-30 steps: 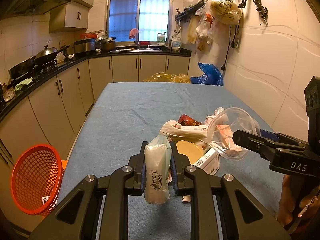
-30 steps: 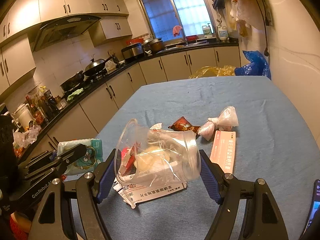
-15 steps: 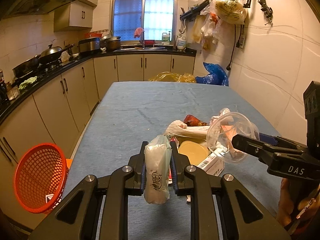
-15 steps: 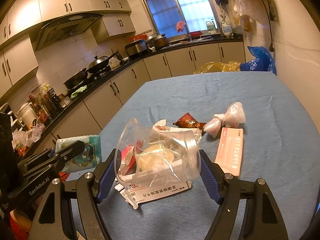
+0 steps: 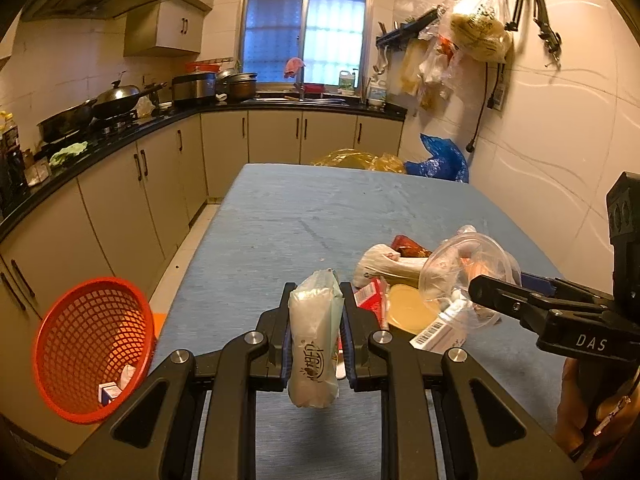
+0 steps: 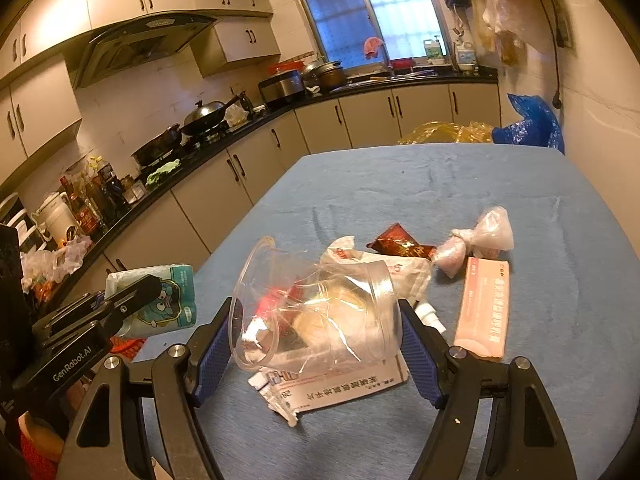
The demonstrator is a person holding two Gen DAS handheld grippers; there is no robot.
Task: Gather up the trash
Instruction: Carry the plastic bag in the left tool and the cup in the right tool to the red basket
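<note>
Trash mid-collection: left gripper (image 5: 314, 334) clamps tissue pack (image 5: 314, 336) above table edge; right gripper (image 6: 316, 344) squeezes clear plastic cup (image 6: 316, 316) over remaining litter pile on blue table (image 6: 440, 184). Next, likely: carry both to orange basket (image 5: 92, 344) beside table, release over rim.

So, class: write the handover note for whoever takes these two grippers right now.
Left gripper: shut on tissue pack, near the table's left edge.
Right gripper: shut on clear plastic cup, above the pile.
Orange basket: on the floor left of the table, some trash already inside.
Left on the table: pink box, red wrapper, knotted bag, white bag, leaflet.
</note>
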